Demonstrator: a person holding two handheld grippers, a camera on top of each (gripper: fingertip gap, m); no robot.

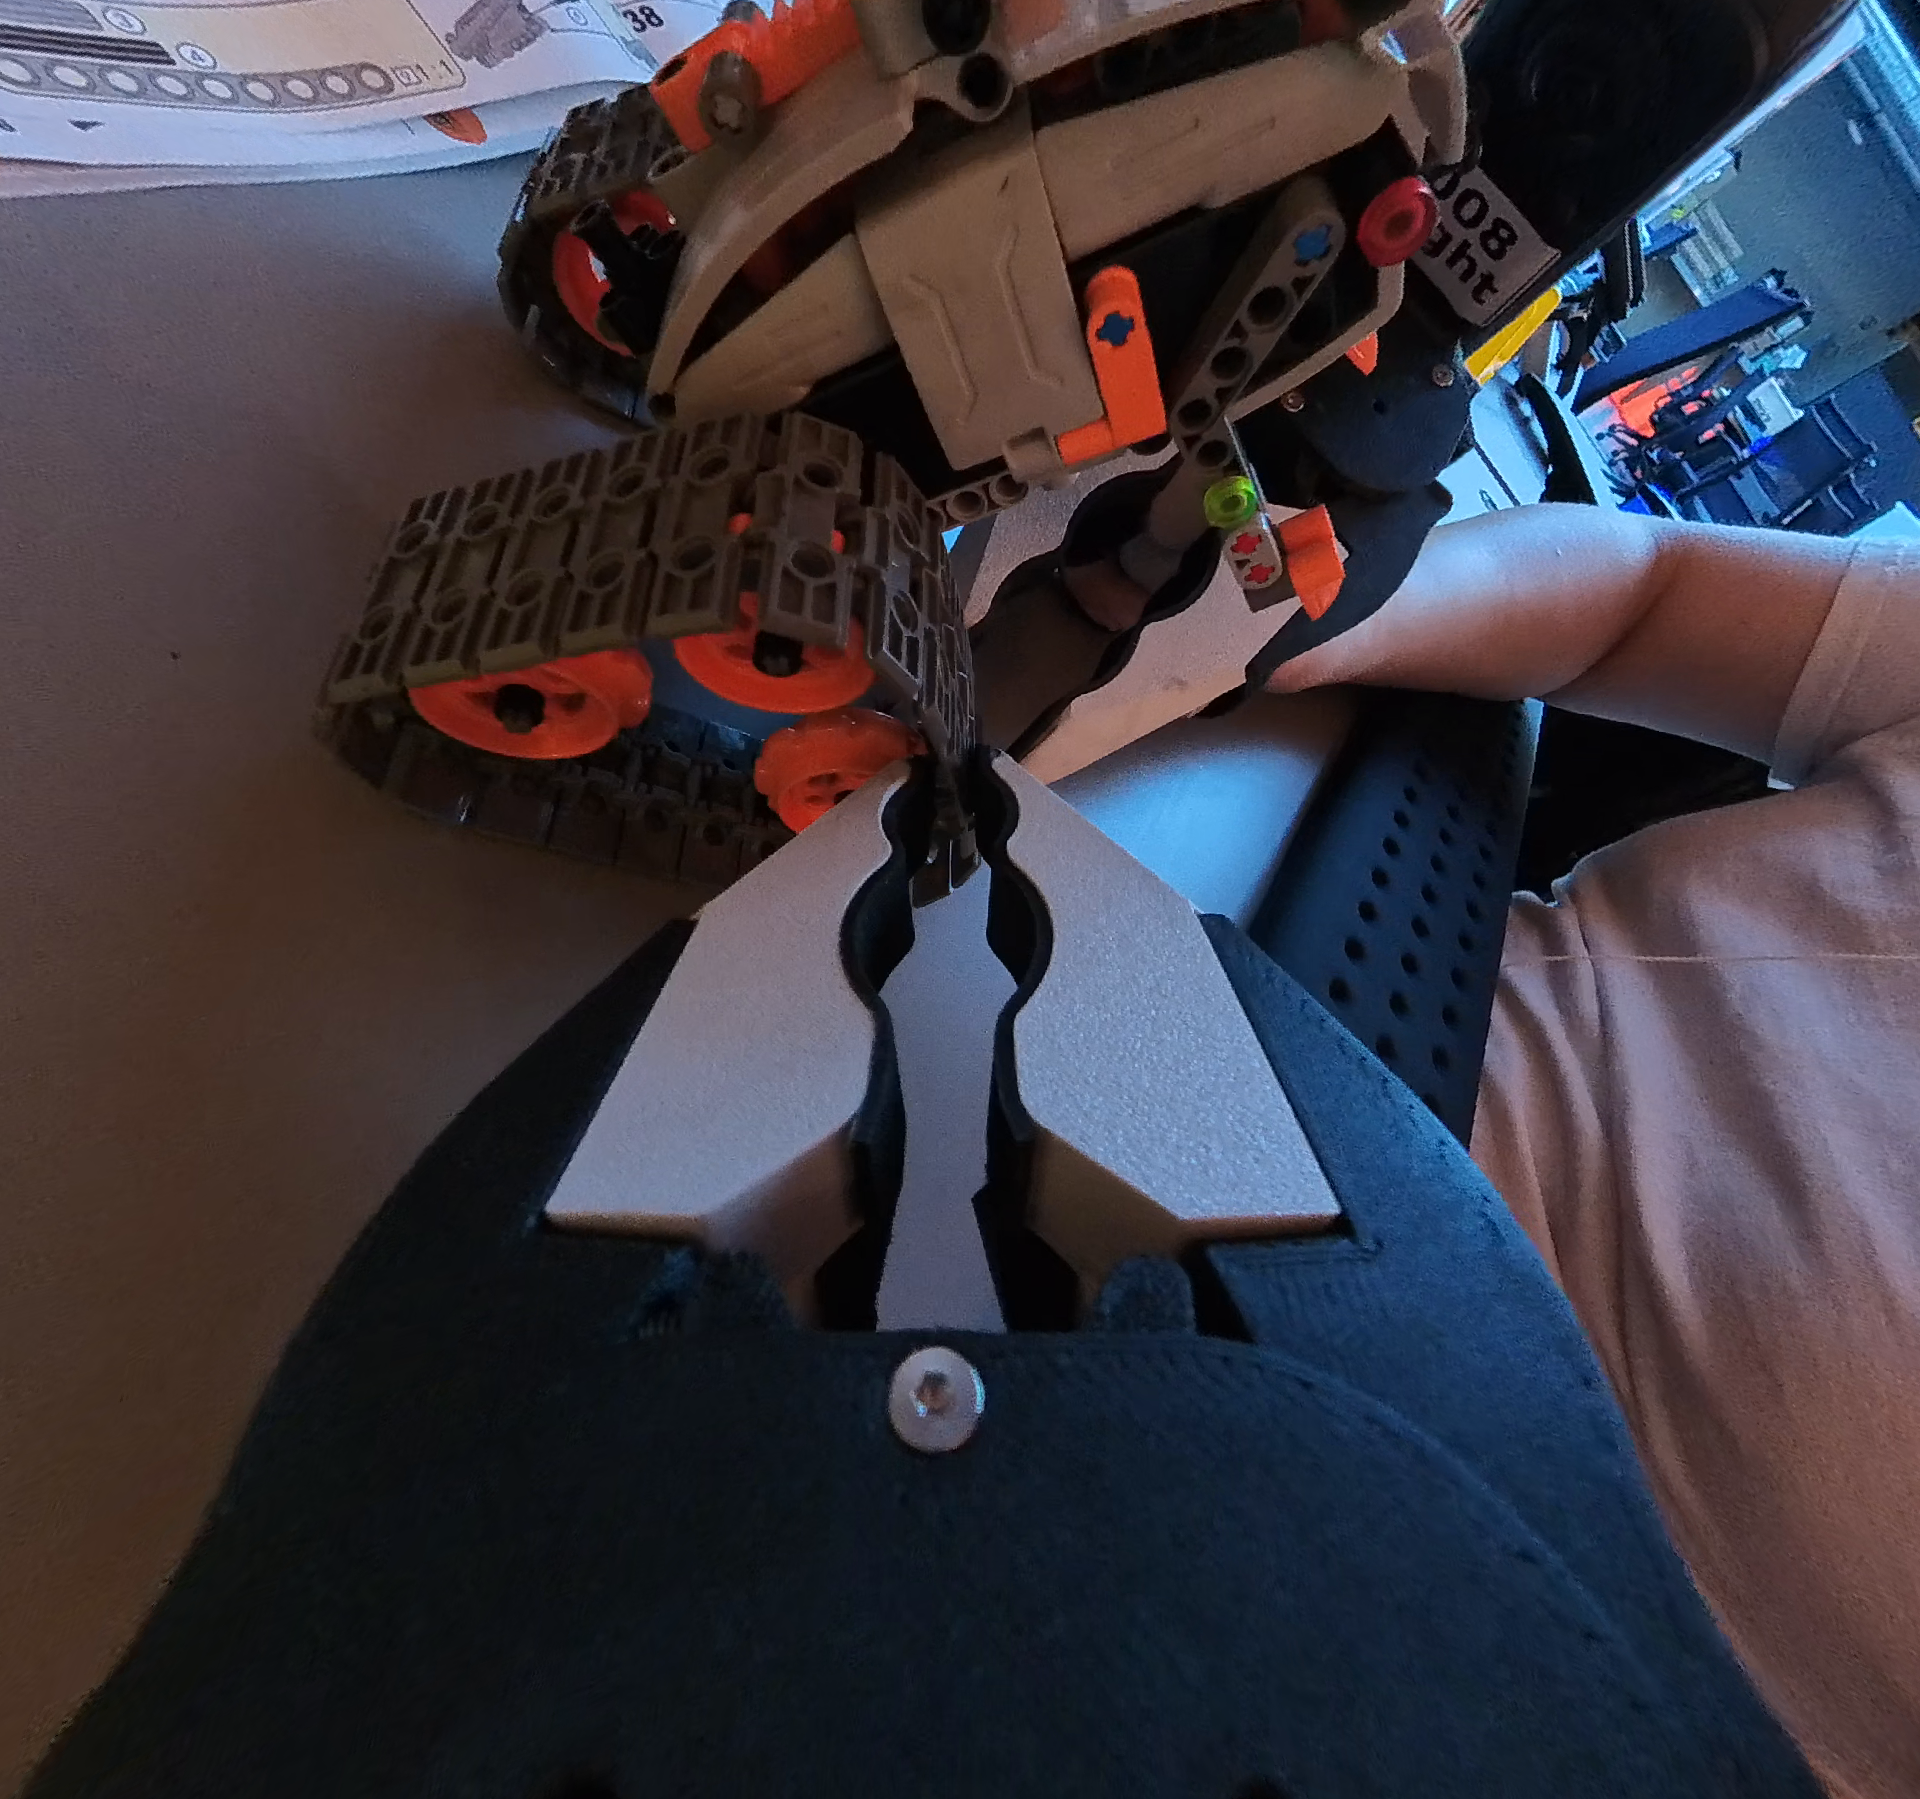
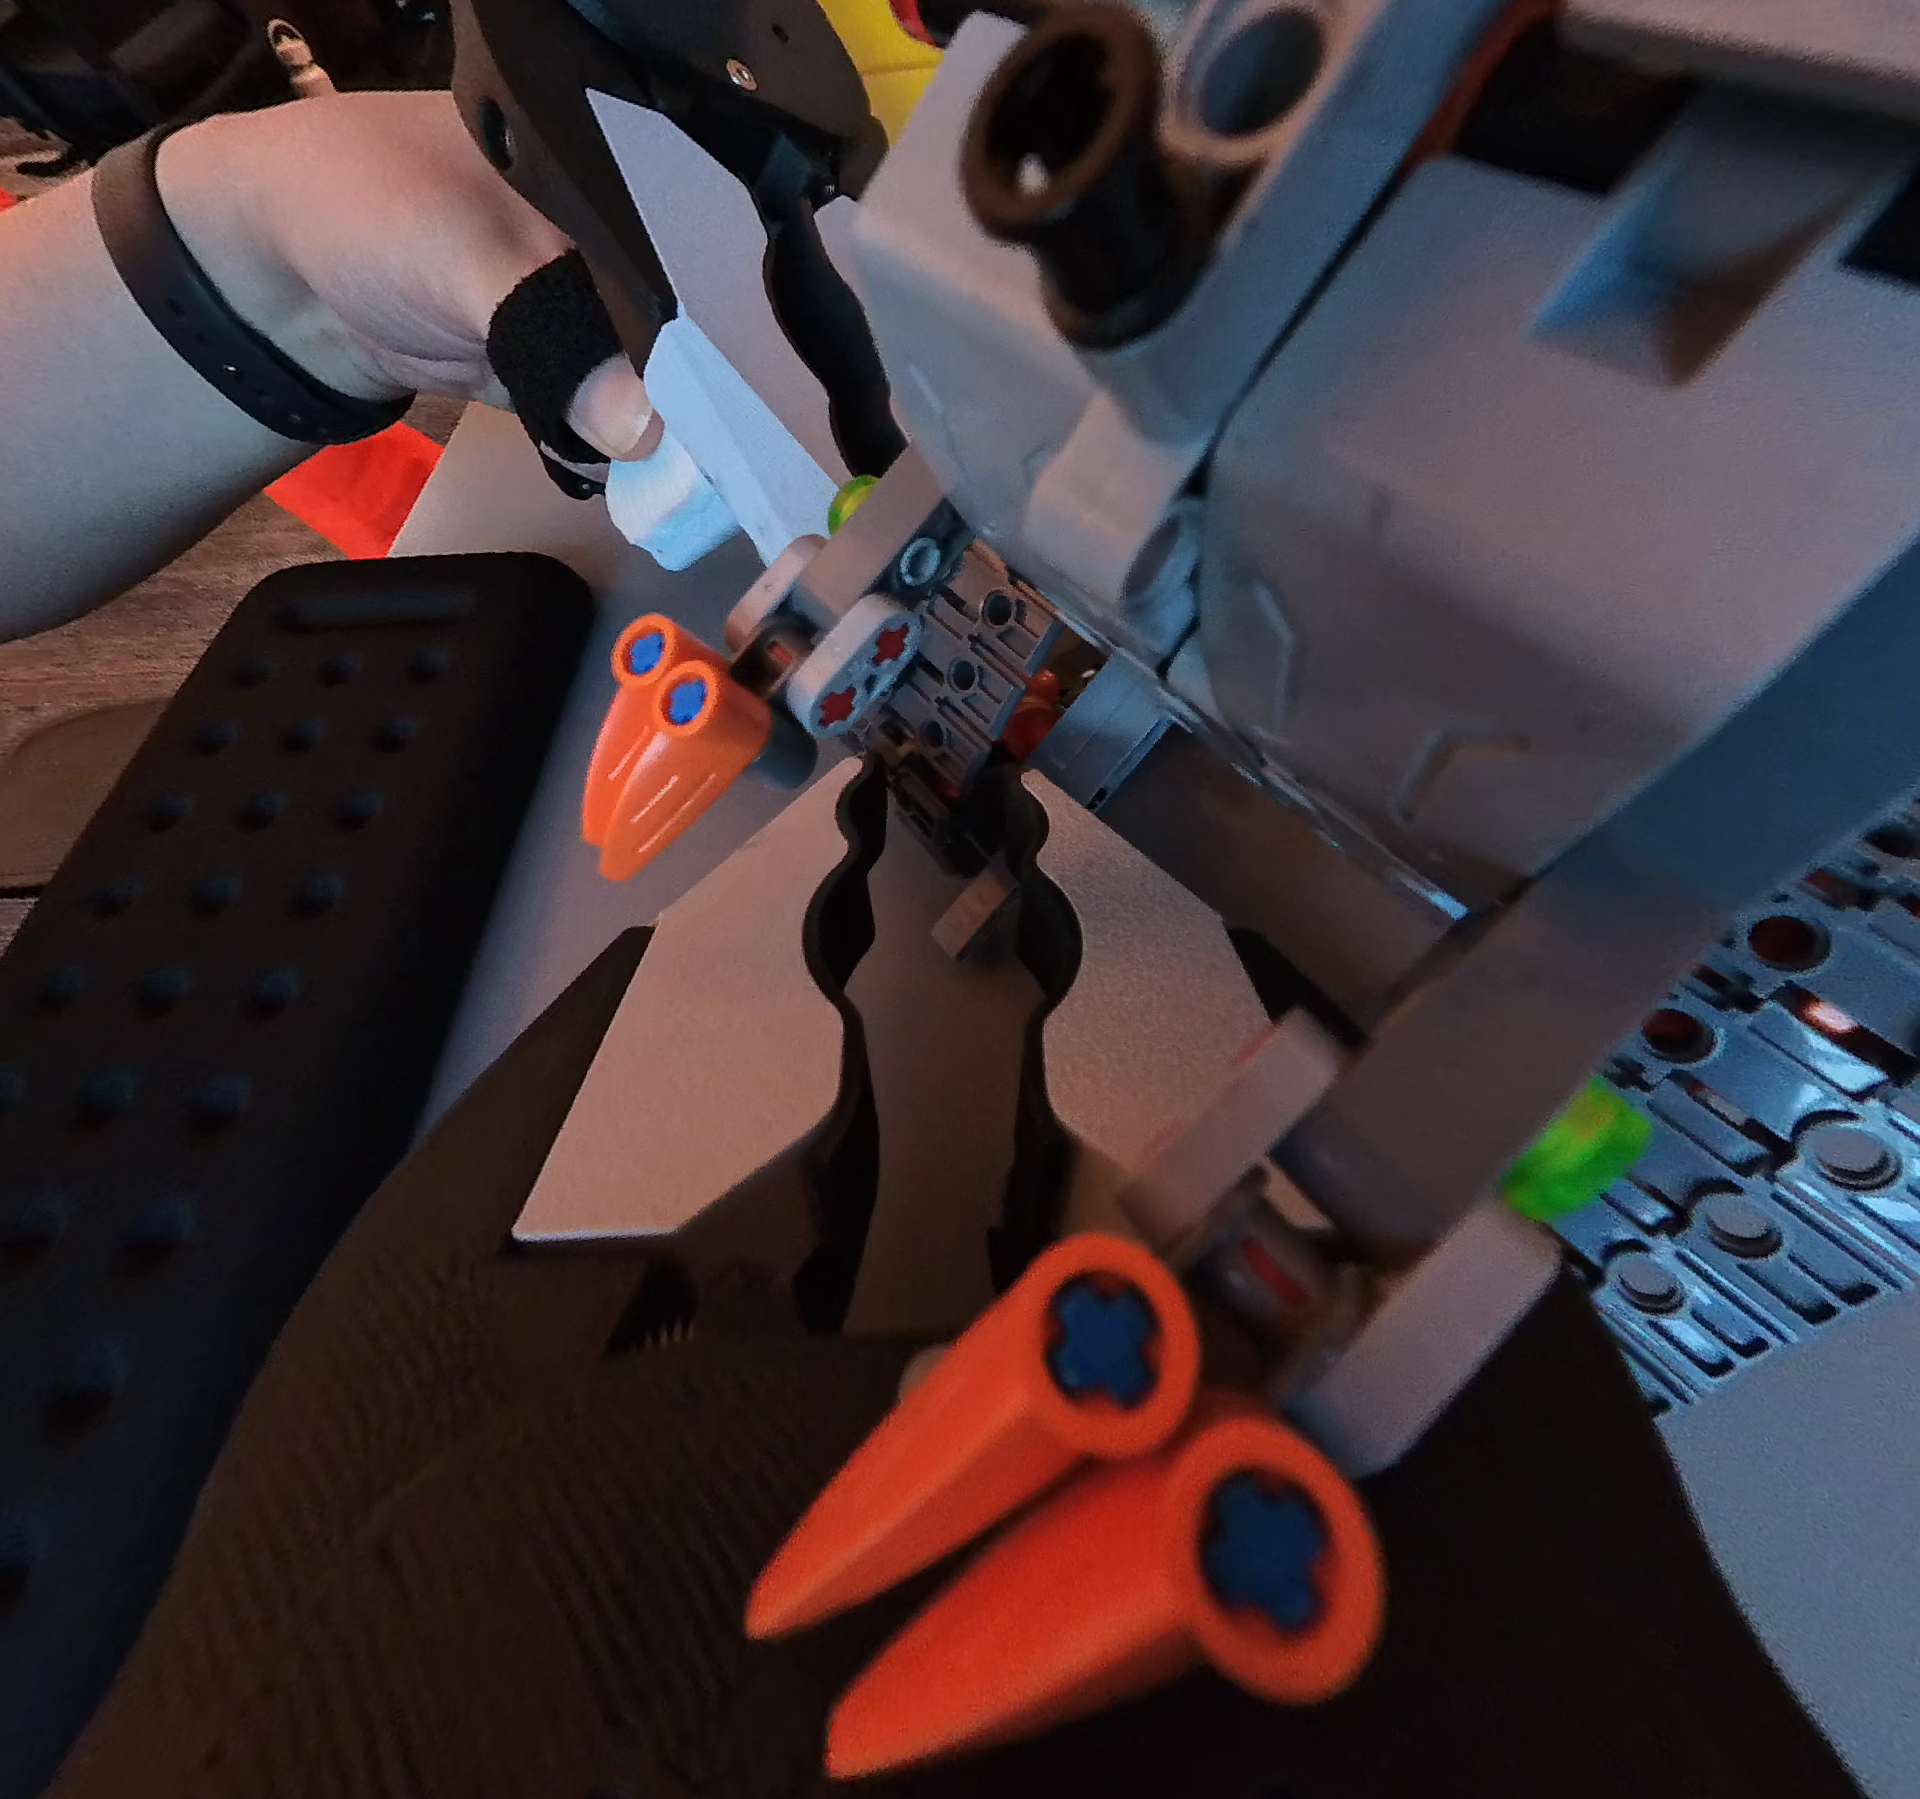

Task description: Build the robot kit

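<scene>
Left wrist view. The left gripper (image 1: 951,793), with black body and pale grey wavy-edged fingers (image 1: 790,928), has its tips drawn together and clamped on the rear end of a dark grey linked plastic track (image 1: 644,554); a few track links sit pinched between the tips, the rest of the track running up and left from them. The track wraps three orange plastic wheels (image 1: 530,705) and belongs to a grey and orange brick-built tracked vehicle model (image 1: 997,222), which stands tilted on the grey table (image 1: 156,814). A second track (image 1: 582,222) shows on the model's far side. An open white instruction booklet with printed diagrams (image 1: 260,14) lies beyond the model, top left. The right gripper (image 1: 1132,606) reaches in under the model's near side, beside a small translucent green stud (image 1: 1229,500); a bare forearm (image 1: 1558,606) lies behind it. A black perforated pad (image 1: 1392,908) lies right of the fingers.

Right wrist view. The right gripper (image 2: 940,814), dark with wavy inner edges, has its fingers slightly apart, closed on a dark part of the model's underside (image 2: 935,741), which lies right at the tips. A pair of orange pointed claw pieces with blue cross pins (image 2: 665,741) hangs just left of the tips; a second, larger-looking pair (image 2: 1060,1479) hangs blurred in the foreground. The left gripper (image 2: 665,191) and a hand wearing a black wristband (image 2: 343,274) show top left. The black perforated pad (image 2: 208,918) lies at left.
</scene>
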